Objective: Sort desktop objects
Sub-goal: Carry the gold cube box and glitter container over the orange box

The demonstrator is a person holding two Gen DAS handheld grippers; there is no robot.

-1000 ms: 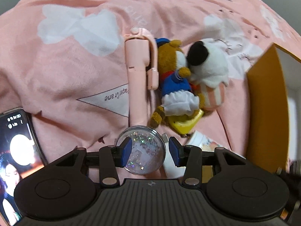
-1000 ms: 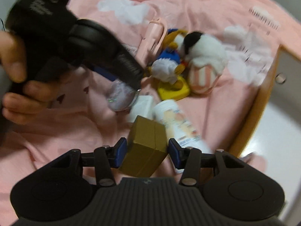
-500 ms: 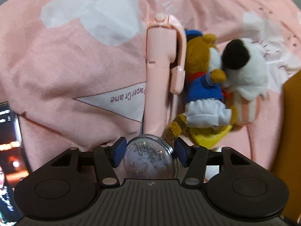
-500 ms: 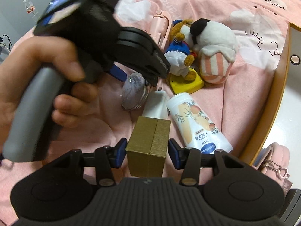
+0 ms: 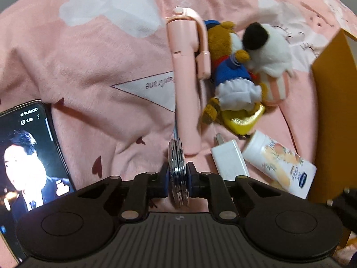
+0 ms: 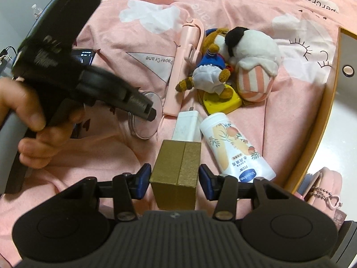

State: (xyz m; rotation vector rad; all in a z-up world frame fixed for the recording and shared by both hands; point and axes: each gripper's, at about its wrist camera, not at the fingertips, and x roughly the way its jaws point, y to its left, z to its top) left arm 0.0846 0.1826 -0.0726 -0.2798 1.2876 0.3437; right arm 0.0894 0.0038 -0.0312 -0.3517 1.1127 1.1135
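A round clear glitter compact (image 5: 178, 174) stands on edge between the pads of my left gripper (image 5: 178, 176). The jaws are closing and both pads press on its flat faces. In the right wrist view the compact (image 6: 145, 122) shows just above the pink blanket (image 5: 89, 55), under the left gripper, which a hand holds. My right gripper (image 6: 175, 178) is shut on a gold box (image 6: 176, 167), gripped by its sides and held over the blanket.
Ahead lie a pink selfie stick (image 5: 187, 84), a brown plush in blue (image 5: 232, 76), a white plush (image 5: 267, 44), a yellow piece (image 5: 243, 120), a white charger (image 5: 229, 163) and a lotion tube (image 5: 279, 163). A lit phone (image 5: 29, 156) lies left. A wooden board (image 5: 332, 111) stands right.
The compact lay flat-faced between the wider left jaws; now it stands on edge and the jaws have closed on it. The left gripper shifted slightly. The right gripper kept the gold box.
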